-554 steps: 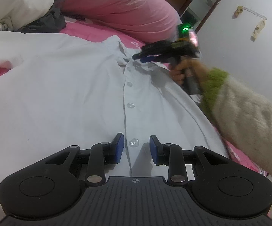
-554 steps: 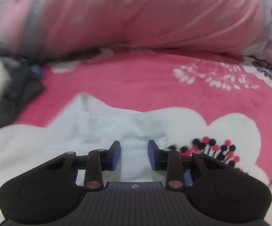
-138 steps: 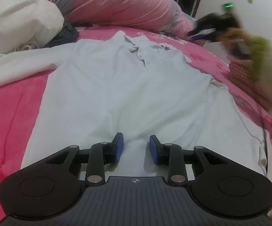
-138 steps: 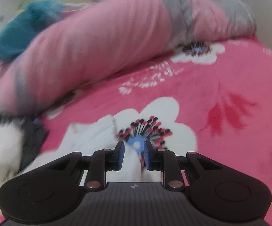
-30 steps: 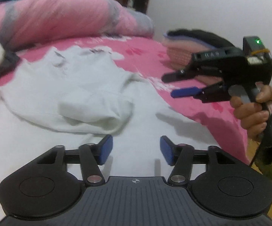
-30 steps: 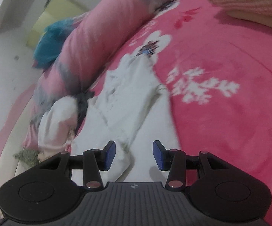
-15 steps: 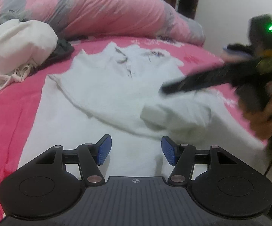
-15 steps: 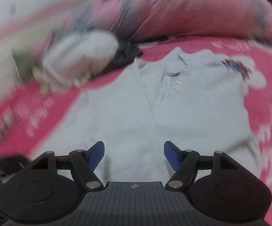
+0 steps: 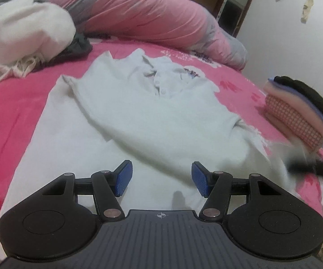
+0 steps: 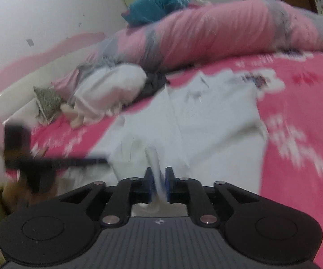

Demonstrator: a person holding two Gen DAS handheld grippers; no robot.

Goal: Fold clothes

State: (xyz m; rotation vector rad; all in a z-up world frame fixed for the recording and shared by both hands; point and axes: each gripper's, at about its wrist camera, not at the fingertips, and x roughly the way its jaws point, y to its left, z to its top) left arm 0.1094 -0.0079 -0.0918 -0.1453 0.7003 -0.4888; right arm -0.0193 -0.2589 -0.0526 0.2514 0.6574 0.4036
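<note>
A white polo shirt point(image 9: 152, 121) lies on the pink bed, collar far, one sleeve folded across its front. My left gripper point(image 9: 161, 180) is open and empty, just above the shirt's lower part. The right gripper shows blurred at the right edge of the left wrist view point(image 9: 313, 167). In the right wrist view the shirt point(image 10: 206, 121) spreads ahead, and my right gripper point(image 10: 159, 179) is shut on a pinched fold of its white cloth. The left gripper appears blurred at the left of that view point(image 10: 56, 162).
A stack of folded clothes point(image 9: 300, 112) sits at the bed's right edge. A white garment heap point(image 9: 20, 38) and dark cloth point(image 9: 76, 47) lie far left. A pink and grey rolled quilt point(image 9: 152, 15) runs along the back. A teal item point(image 10: 157, 4) sits on it.
My right gripper has closed on a fold of the shirt and swung to the shirt's lower right. My left gripper stays open over the lower shirt.
</note>
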